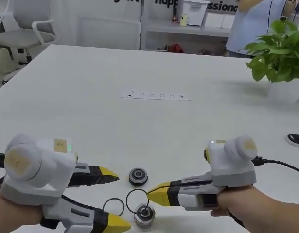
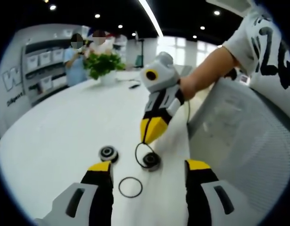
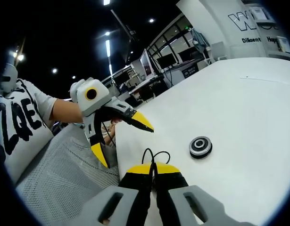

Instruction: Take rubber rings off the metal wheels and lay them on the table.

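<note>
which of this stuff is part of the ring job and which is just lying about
Job: far metal wheel; near metal wheel; loose rubber ring, lying flat; second rubber ring, pinched by the shut right gripper; open left gripper.
Lying about: potted plant; white strip; black object at the view's right edge.

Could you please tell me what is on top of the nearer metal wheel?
A black rubber ring, pinched in the shut right gripper, hangs over the nearer wheel, whose top face is otherwise bare. Whether the ring's lower edge touches the rim cannot be told.
</note>
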The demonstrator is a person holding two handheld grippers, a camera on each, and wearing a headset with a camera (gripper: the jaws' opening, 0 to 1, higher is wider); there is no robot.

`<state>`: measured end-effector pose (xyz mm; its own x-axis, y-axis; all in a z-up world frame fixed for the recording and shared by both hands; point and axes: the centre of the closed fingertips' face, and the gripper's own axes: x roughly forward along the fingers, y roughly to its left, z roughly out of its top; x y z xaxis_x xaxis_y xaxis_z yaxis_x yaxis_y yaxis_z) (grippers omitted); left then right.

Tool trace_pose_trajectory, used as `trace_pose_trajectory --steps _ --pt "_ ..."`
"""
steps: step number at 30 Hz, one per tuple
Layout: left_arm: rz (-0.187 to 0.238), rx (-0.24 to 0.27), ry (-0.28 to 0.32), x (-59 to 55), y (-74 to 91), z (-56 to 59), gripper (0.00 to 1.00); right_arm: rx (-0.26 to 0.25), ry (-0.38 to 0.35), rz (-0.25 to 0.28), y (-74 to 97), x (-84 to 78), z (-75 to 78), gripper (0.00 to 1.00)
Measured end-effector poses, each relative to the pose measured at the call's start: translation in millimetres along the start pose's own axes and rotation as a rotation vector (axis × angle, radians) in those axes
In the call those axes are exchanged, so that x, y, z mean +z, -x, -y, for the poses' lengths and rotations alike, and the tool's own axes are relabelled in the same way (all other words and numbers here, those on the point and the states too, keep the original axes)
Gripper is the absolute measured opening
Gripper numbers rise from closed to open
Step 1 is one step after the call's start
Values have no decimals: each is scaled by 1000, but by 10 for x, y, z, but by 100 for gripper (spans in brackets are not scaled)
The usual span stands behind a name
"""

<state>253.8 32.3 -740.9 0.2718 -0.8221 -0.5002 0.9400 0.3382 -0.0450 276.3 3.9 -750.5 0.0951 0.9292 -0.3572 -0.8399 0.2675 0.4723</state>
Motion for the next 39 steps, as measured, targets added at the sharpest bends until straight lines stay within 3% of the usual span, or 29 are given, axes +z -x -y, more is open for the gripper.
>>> trace_pose_trajectory --steps 16,39 --pt "5 69 31 -102 218 -121 69 21 24 -29 -264 88 -43 0" --pt "0 115 59 -227 356 -209 73 -11 -25 -91 -495 -100 102 0"
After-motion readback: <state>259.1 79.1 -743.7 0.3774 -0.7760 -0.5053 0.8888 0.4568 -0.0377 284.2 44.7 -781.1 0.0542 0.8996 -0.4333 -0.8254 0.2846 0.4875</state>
